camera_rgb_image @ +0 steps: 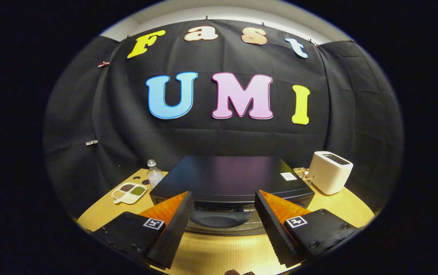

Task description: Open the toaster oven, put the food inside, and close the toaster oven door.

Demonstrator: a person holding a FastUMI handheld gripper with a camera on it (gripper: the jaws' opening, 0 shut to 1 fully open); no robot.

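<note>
Two fingers of the tool (223,221) stand spread wide with nothing between them, poised above the wooden table (219,252). Just ahead sits the black toaster oven (228,179), its door shut and its curved handle (219,218) lying in the gap between the fingertips. That handle looks rigid and smooth, likely slippery; I'd pinch it at mid-span. A divided dish of food (128,192) waits left, beside a water bottle (154,173).

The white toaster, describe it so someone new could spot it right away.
Start at the big black toaster oven just ahead of the open tool on the wooden table. Beside its far right corner stands the white toaster. It is the one pale, boxy appliance, with a dark slot on top.
</note>
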